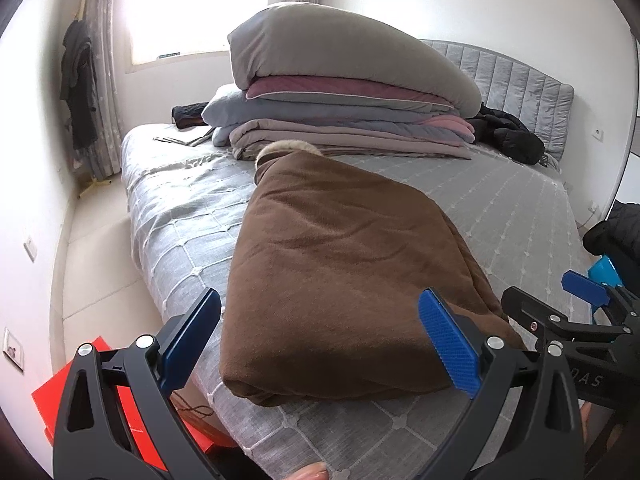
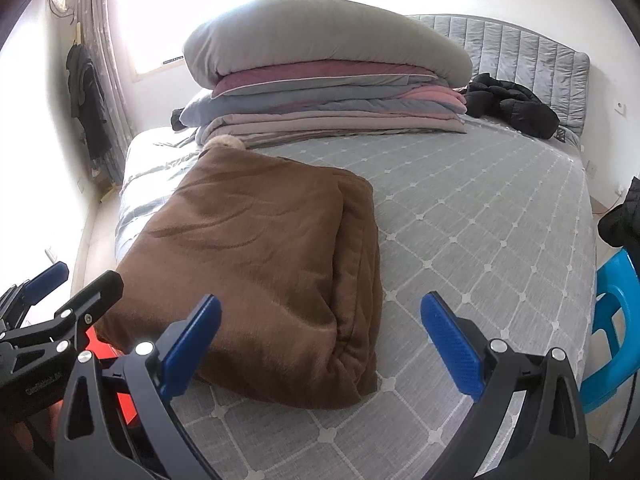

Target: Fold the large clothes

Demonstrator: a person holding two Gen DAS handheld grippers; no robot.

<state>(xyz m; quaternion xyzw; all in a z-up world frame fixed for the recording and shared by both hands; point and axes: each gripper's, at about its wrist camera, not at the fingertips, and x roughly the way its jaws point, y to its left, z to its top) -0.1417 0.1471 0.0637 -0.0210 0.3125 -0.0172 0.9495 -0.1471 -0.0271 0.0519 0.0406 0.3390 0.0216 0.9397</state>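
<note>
A brown coat [image 1: 336, 272] with a pale fur trim [image 1: 288, 148] lies folded into a thick rectangle on the grey quilted bed [image 1: 520, 224]. My left gripper [image 1: 320, 336] hangs open just above the coat's near end, its blue pads [image 1: 450, 344] spread wide and holding nothing. In the right wrist view the folded coat [image 2: 260, 256] sits left of centre. My right gripper [image 2: 320, 340] is open over the coat's near right corner and bare bedcover [image 2: 480, 208]. Each gripper shows at the edge of the other's view.
A stack of folded quilts [image 1: 344, 92] topped by a grey pillow stands at the bed's far end. A black jacket [image 1: 508, 132] lies by the headboard. A red box [image 1: 132, 416] sits on the floor at left, a blue stool [image 2: 612, 328] at right.
</note>
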